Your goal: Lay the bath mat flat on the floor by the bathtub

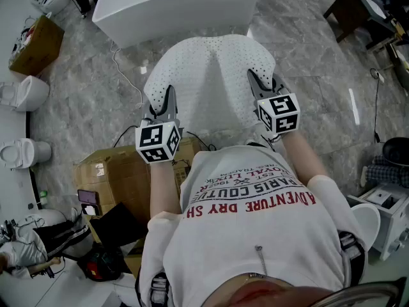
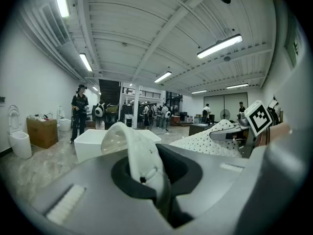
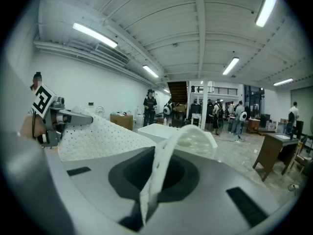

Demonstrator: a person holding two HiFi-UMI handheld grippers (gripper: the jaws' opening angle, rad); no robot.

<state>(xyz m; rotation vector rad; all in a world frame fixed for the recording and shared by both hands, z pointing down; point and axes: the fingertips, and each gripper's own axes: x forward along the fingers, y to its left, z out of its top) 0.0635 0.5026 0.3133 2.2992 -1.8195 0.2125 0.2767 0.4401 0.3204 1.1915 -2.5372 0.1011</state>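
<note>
Head view, looking steeply down. The white perforated bath mat [image 1: 211, 75] is held up between the 2 tools, creased along its middle, over the grey marble floor [image 1: 83, 107] just in front of the white bathtub [image 1: 172, 5]. The left tool [image 1: 167, 102] is clamped tight on the mat's near left edge, and the right tool [image 1: 260, 83] on its near right edge. In each gripper view a fold of mat stands between the closed jaws. A cardboard box [image 1: 121, 178] lies beside the person's left arm.

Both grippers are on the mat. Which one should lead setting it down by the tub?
Right, narrowly. Both the right gripper and the left gripper are shut on the bath mat's near edge, but the right one is held farther forward, closer to the bathtub.
</note>
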